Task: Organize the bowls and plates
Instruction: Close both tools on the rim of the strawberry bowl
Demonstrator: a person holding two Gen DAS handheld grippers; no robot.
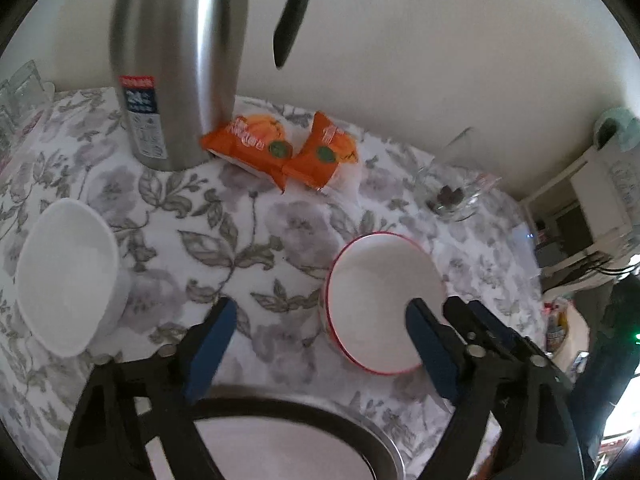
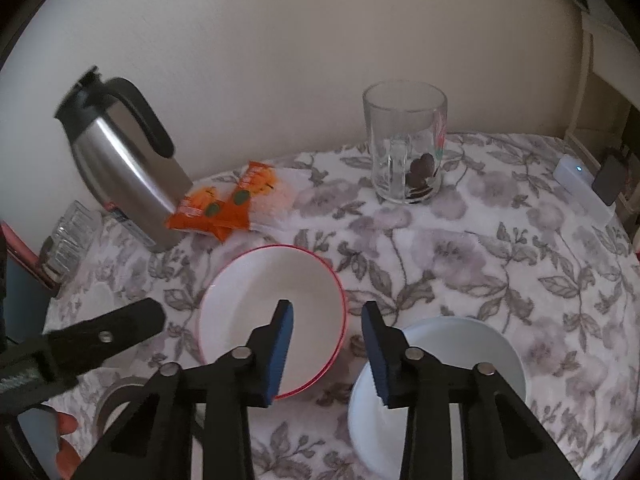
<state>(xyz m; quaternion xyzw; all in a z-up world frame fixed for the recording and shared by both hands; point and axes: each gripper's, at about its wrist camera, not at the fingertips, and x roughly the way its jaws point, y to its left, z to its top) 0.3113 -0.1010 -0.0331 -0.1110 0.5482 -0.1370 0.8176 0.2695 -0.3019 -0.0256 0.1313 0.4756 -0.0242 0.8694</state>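
The red-rimmed bowl (image 2: 272,312) stands on the floral tabletop (image 2: 500,240) just beside the white bowl (image 2: 460,360), and the right gripper (image 2: 328,350), jaws apart around its near rim, should sink lower before clamping there

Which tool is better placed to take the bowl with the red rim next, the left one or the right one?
Probably the right tool: its two pads straddle the rim of the red-rimmed bowl. The left tool has one finger over the bowl.
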